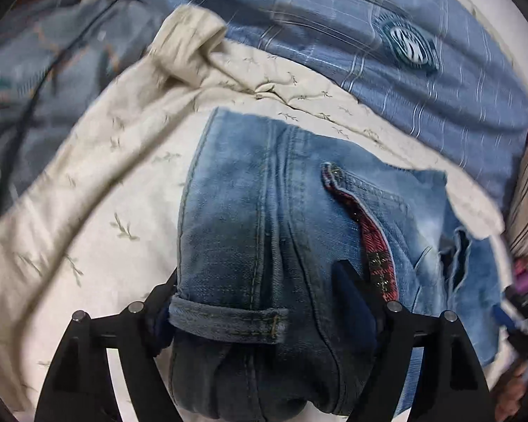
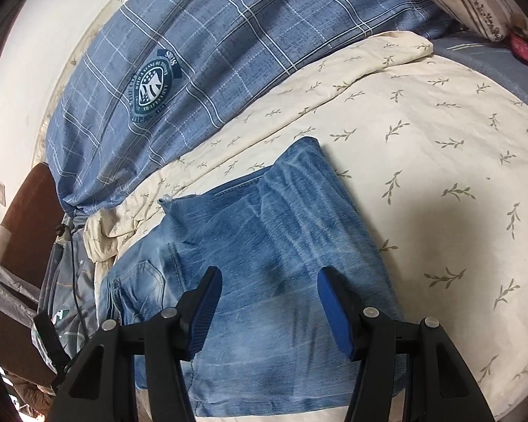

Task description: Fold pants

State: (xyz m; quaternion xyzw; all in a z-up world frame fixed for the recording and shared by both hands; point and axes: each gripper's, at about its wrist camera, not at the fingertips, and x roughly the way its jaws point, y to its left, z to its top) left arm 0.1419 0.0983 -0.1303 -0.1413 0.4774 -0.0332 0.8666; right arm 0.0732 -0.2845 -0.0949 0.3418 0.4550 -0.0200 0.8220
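Observation:
The pants are faded blue jeans (image 1: pixel 250 218) lying on a cream leaf-print sheet (image 1: pixel 98 190). In the left wrist view the waistband end with a belt loop (image 1: pixel 228 320) and a plaid-lined pocket (image 1: pixel 373 246) bulges between the fingers of my left gripper (image 1: pixel 260 292), which stand wide apart around the denim. In the right wrist view the jeans (image 2: pixel 274 242) lie folded flat, and my right gripper (image 2: pixel 267 288) hovers over them, open and empty, its blue pads (image 2: pixel 207 302) apart.
A blue plaid duvet with a round badge (image 2: pixel 151 88) lies bunched behind the jeans. A patterned pillow (image 2: pixel 475 0) sits far right. A brown headboard (image 2: pixel 24 218), cable and grey fabric lie at the left. The cream sheet (image 2: pixel 440 161) extends right.

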